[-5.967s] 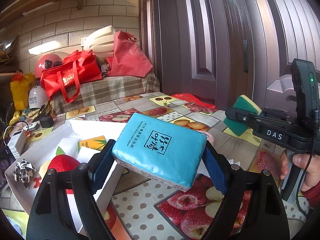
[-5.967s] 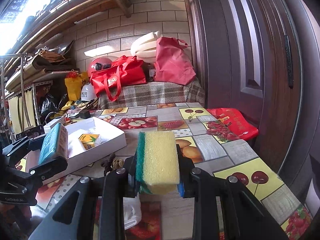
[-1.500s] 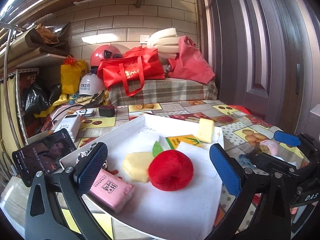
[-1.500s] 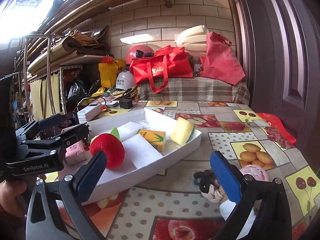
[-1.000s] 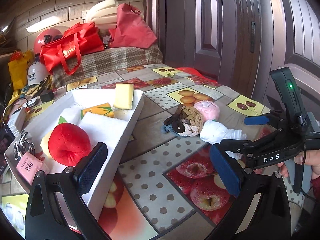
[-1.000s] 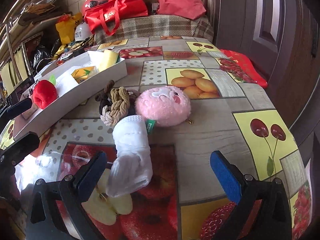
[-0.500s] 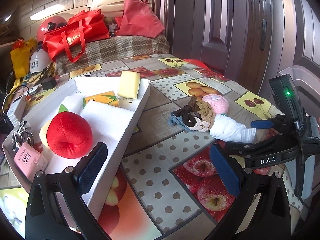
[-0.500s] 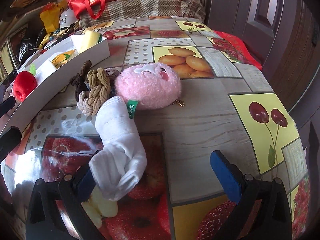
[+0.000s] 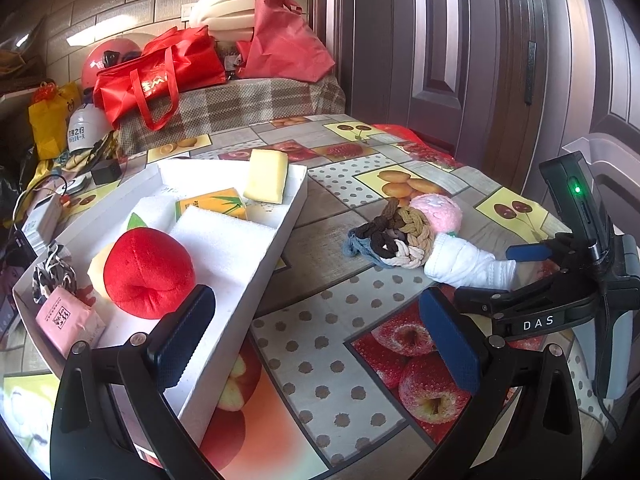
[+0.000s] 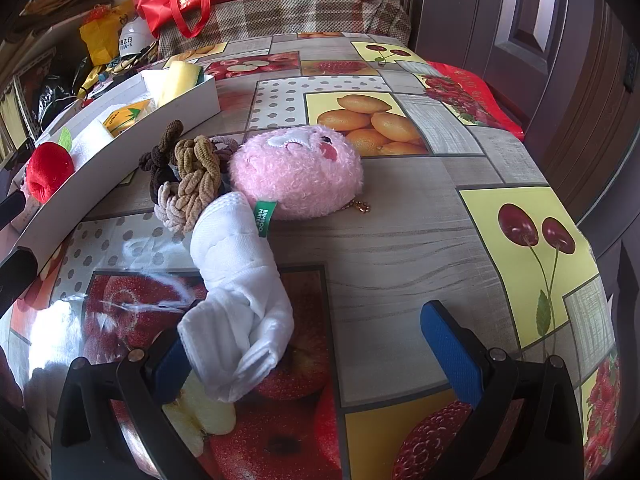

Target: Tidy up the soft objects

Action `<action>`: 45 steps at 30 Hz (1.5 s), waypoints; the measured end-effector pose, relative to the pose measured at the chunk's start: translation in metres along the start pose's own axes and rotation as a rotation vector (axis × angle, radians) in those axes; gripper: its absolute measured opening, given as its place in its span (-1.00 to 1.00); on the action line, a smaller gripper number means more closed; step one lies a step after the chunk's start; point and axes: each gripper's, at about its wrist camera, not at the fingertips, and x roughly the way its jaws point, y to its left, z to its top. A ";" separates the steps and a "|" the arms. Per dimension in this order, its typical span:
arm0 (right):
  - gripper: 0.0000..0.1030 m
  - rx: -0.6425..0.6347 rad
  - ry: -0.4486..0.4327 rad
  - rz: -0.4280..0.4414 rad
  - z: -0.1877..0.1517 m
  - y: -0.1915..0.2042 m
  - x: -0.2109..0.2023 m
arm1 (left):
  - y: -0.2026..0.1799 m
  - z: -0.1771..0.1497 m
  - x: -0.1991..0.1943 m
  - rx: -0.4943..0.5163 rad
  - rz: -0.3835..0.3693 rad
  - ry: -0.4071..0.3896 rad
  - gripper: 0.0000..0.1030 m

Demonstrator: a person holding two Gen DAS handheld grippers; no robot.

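Soft things sit in two groups on my worktop point(image 10: 400, 240). Nearest my right claw point(image 10: 316, 354) lies a rolled white cloth point(image 10: 236, 280) with a green tag; its loose end rests against my right claw's left finger point(image 10: 172, 360), while the right finger stands well apart from it, so that claw is spread wide and grips nothing. The roll runs away from me and touches a pink plush ball point(image 10: 296, 172) at its far end. Just left of the ball, touching both it and the roll, is a bundle of braided hair ties point(image 10: 188, 180) in brown, tan and cream.

My left claw point(image 9: 316, 338) is also spread wide and empty, held above the worktop beside the near corner of the white tray point(image 9: 248, 276). Its left finger overlaps the tray's rim in view; I cannot tell whether they touch. In the tray lie a red plush apple point(image 9: 148, 272), a pink tissue pack point(image 9: 68, 320) at the near left, a white foam pad point(image 9: 216, 236), a yellow-orange pack point(image 9: 212, 204) and a yellow sponge point(image 9: 266, 176) leaning at the far end. From the left wrist view, my right claw brackets the near end of the white roll.
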 end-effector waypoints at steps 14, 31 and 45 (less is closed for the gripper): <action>1.00 0.000 0.000 0.000 0.000 0.000 0.000 | -0.023 0.002 -0.005 0.068 -0.055 -0.054 0.99; 1.00 -0.001 0.001 0.000 0.001 0.000 0.001 | -0.019 0.013 0.005 -0.074 -0.098 -0.068 0.99; 1.00 -0.001 0.001 0.000 0.001 0.000 0.001 | -0.017 0.012 0.006 -0.089 -0.096 -0.065 0.99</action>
